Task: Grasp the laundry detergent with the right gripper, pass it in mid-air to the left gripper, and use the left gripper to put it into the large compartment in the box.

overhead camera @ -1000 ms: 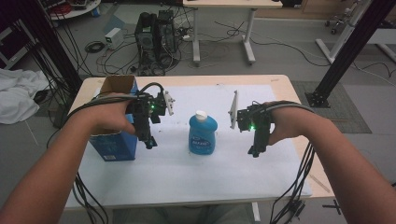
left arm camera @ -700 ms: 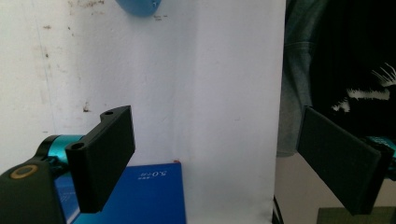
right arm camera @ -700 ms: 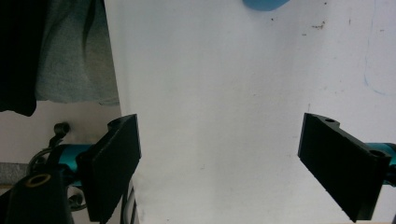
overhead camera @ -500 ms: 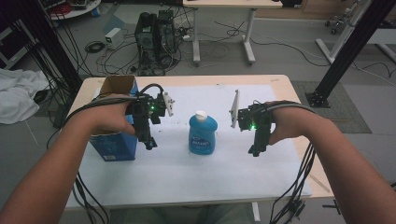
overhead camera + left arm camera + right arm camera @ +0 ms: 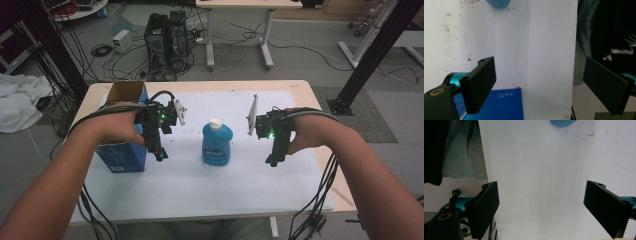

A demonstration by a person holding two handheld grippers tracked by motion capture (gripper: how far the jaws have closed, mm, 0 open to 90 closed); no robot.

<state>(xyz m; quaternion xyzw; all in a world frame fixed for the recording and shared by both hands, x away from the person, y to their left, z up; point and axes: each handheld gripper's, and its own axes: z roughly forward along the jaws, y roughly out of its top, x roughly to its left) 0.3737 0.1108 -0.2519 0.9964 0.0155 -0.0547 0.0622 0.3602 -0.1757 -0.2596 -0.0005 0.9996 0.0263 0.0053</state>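
A blue bottle with a white cap stands upright at the middle of the white sheet. My left gripper hovers to the left of it, pointing down, beside a blue cardboard box. Its jaws stand wide apart in the left gripper view with only the sheet between them; the box top shows below and the bottle's edge at the top. My right gripper hovers to the right of the bottle, open and empty; the bottle's edge shows at the top.
The box is open at the top and stands near the table's left edge. Cables trail from both grippers over the table's near edge. Behind the table are computer towers, a desk's legs and floor cables.
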